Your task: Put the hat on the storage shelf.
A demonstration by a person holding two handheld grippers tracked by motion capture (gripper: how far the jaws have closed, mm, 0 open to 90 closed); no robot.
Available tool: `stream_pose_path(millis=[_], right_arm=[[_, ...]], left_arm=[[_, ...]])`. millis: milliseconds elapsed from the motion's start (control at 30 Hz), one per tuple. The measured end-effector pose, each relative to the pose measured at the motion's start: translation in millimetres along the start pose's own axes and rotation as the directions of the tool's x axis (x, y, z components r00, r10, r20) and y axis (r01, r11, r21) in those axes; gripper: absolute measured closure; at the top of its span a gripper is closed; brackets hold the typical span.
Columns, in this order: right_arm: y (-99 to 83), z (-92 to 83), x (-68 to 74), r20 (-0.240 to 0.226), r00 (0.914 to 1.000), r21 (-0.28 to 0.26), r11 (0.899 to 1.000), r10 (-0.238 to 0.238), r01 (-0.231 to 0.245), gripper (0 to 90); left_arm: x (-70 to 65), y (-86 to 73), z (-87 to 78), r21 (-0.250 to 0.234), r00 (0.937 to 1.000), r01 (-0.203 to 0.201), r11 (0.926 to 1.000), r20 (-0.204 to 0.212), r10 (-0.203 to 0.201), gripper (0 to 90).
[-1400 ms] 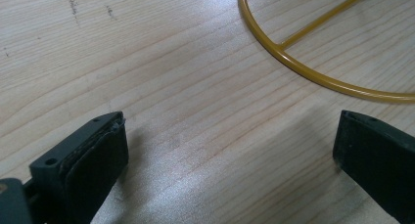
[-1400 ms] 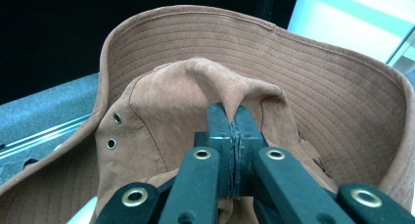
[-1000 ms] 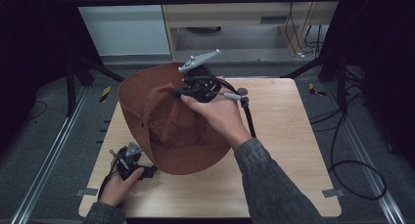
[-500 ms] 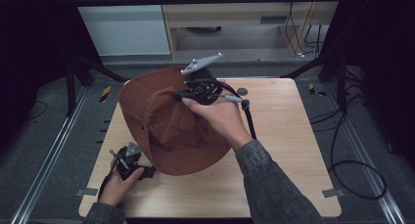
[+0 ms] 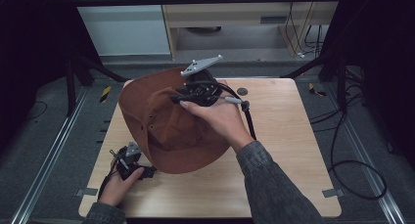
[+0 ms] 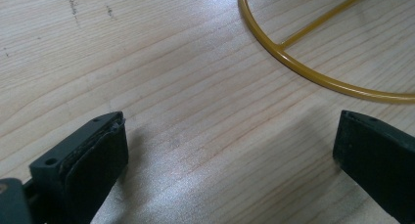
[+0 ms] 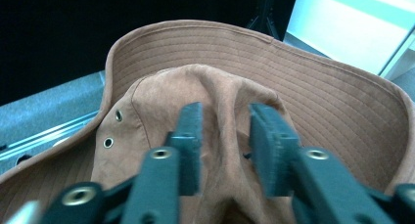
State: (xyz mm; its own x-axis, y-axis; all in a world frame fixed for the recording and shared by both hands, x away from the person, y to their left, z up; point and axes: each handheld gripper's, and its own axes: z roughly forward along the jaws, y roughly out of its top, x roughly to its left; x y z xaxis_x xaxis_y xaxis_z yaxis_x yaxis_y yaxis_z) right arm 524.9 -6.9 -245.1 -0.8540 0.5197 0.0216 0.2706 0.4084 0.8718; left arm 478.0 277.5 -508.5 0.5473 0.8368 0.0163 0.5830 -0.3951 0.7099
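One brown hat [image 5: 166, 121] is seen over the left half of the wooden table [image 5: 288, 150], and two grippers are held by two hands. The right gripper [image 5: 178, 98] is held above the table, and its two jaws are pinched on a fold of cloth at the top of the hat, so the hat is gripped there. In the right gripper view the fold [image 7: 227, 131] is squeezed between the two jaws, the wide stitched brim [image 7: 337, 101] is curled up behind it, and two small metal holes [image 7: 113, 129] are counted on the side of the hat. The left gripper [image 5: 128, 161] is kept low at the near left corner of the table, just beside the near edge of the brim. Its jaws are spread wide apart with nothing between them but bare wood [image 6: 205, 136]. One thin yellow ring [image 6: 303, 67] is seen lying on the wood ahead of those jaws, with one yellow bar across it. The right half of the table is left bare, so plenty of open room is found there. One small dark round spot [image 5: 242, 92] is seen near the far edge. The hat's far brim is hung past the far left edge of the table.
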Motion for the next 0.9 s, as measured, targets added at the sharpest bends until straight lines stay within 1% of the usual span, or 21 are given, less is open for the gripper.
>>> stream_pose_path(millis=[67,100,133,233,267,300,467,500,533,567,600,633,667,700,733,867,900], right_arm=[[-0.4,0.7,0.0,0.0,1.0,-0.002,1.0,0.003,-0.003,59.3],[0.0,1.3,1.8,0.006,1.0,-0.002,1.0,-0.005,0.005,54.0],[0.0,1.3,1.8,0.006,1.0,-0.002,1.0,-0.005,0.005,54.0],[0.4,1.2,4.0,0.032,0.9994,-0.008,1.0,-0.009,0.01,39.8],[0.4,1.2,4.0,0.032,0.9994,-0.008,1.0,-0.009,0.01,39.8],[0.2,1.0,4.3,0.037,0.9993,-0.007,1.0,-0.009,0.009,36.7],[-1.0,-0.5,7.0,0.08,0.9967,0.015,1.0,-0.014,0.012,17.6],[-1.3,-1.7,7.8,0.085,0.9962,0.024,1.0,-0.017,0.015,15.8],[-2.4,-4.0,8.7,0.089,0.9957,0.019,1.0,-0.024,0.023,15.0],[-4.5,-10.5,9.2,0.09,0.9956,0.0,1.0,-0.025,0.025,12.8],[-4.5,-10.5,9.2,0.09,0.9956,0.0,1.0,-0.025,0.025,12.8],[-6.7,-19.3,8.4,0.096,0.995,-0.02,0.999,-0.028,0.03,11.5],[-8.1,-24.2,7.2,0.097,0.9947,-0.029,0.999,-0.032,0.035,10.9],[-8.1,-24.2,7.2,0.097,0.9947,-0.029,0.999,-0.032,0.035,10.9],[-9.3,-29.2,5.6,0.102,0.9944,-0.038,0.999,-0.027,0.031,10.2],[-17.8,-52.6,-4.0,0.13,0.9912,-0.055,0.998,-0.027,0.034,8.2],[-24.6,-66.3,-10.4,0.146,0.9891,-0.061,0.998,-0.017,0.026,7.3]], left_arm=[[0.0,0.0,0.0,0.0,1.0,0.001,1.0,0.0,-0.001,0.0],[0.0,0.0,0.0,0.0,1.0,0.0,1.0,0.0,0.0,0.0],[0.0,0.0,0.0,0.0,1.0,0.0,1.0,0.0,0.0,0.0],[0.0,0.0,0.0,0.0,1.0,0.0,1.0,0.0,0.0,0.0],[0.0,0.0,0.0,0.0,1.0,0.0,1.0,0.0,0.0,0.0],[0.0,0.0,0.0,0.0,1.0,0.0,1.0,0.0,0.0,0.0],[0.0,0.0,0.0,0.0,1.0,0.001,1.0,0.0,-0.001,0.0],[0.0,0.0,0.0,0.0,1.0,0.0,1.0,0.0,0.0,0.0],[0.0,0.0,0.0,0.0,1.0,0.0,1.0,0.0,0.0,0.0],[-0.1,-0.1,0.2,-0.003,1.0,0.001,1.0,0.0,-0.001,0.0],[-0.1,-0.1,0.3,-0.004,1.0,0.001,1.0,-0.001,-0.001,0.0],[-0.1,-0.2,0.3,-0.004,1.0,0.001,1.0,-0.001,-0.001,0.0],[-0.1,-0.2,0.3,-0.004,1.0,0.001,1.0,-0.001,-0.001,0.0],[-0.1,-0.2,0.3,-0.004,1.0,0.001,1.0,-0.001,-0.001,0.0],[-0.1,-0.2,0.3,-0.004,1.0,0.001,1.0,-0.001,-0.001,0.0],[-0.1,-0.2,0.3,-0.004,1.0,0.001,1.0,-0.002,-0.001,0.0],[-0.1,-0.2,0.2,-0.004,1.0,0.001,1.0,-0.001,-0.001,0.0]])
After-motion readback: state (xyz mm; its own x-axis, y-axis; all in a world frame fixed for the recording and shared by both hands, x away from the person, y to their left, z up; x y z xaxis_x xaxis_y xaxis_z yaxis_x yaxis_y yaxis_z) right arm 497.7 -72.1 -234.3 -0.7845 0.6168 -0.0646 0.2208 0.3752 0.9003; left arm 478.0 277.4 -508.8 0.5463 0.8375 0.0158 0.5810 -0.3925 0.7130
